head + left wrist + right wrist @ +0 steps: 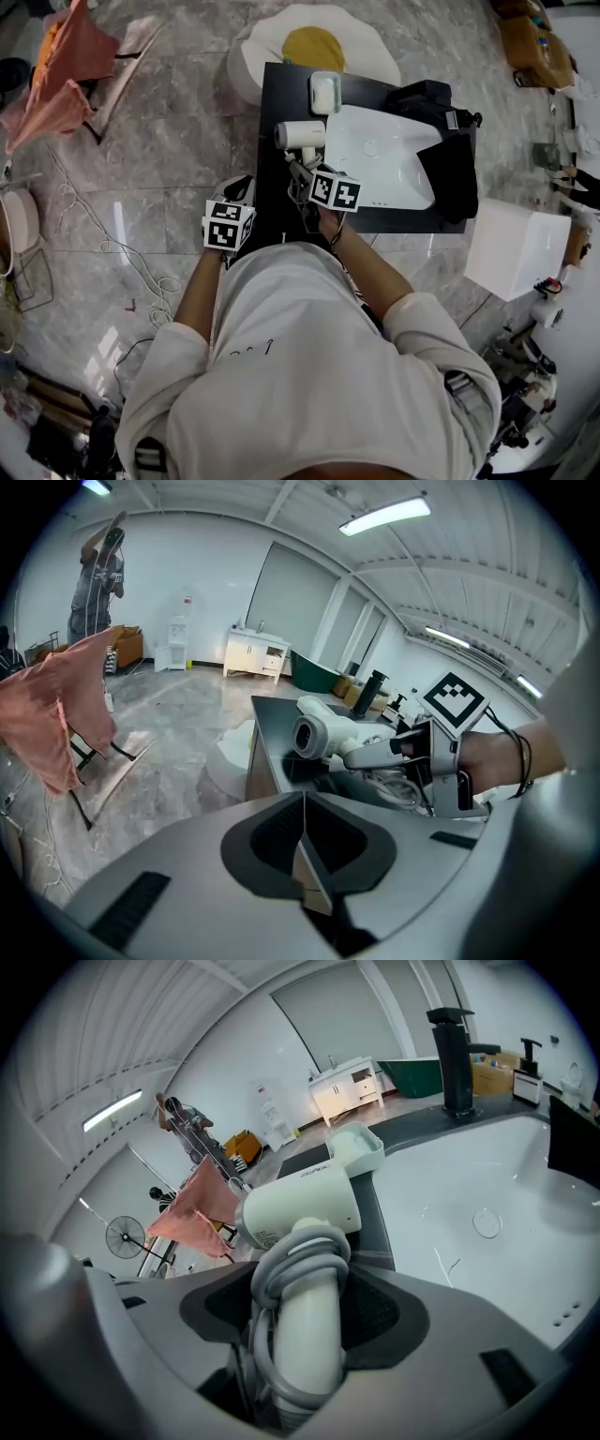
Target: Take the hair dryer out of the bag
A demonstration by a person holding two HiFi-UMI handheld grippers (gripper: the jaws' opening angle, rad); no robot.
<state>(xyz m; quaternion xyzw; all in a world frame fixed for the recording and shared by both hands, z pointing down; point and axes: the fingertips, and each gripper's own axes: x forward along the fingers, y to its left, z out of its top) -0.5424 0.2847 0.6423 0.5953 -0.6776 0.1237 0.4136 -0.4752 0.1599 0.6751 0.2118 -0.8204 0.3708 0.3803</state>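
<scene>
A white hair dryer (pixel 298 135) with its grey cord wound round the handle is held over the left part of the black counter (pixel 277 103). My right gripper (pixel 304 169) is shut on its handle; in the right gripper view the hair dryer (pixel 305 1208) fills the space between the jaws of the right gripper (pixel 309 1309). My left gripper (pixel 246 190) hangs off the counter's left edge, shut and empty. In the left gripper view the left gripper (pixel 303 799) has its pads closed together, and the hair dryer (pixel 323 735) is seen ahead. A black bag (pixel 452 172) lies slumped at the sink's right side.
A white sink (pixel 394 159) is set in the counter, with a black faucet (pixel 455 1054) behind it and a small white box (pixel 324 92) at its far left corner. A white cube (pixel 516 248) stands right of the counter. Cables (pixel 141 267) lie on the marble floor, and a pink cloth (pixel 66 66) hangs at far left.
</scene>
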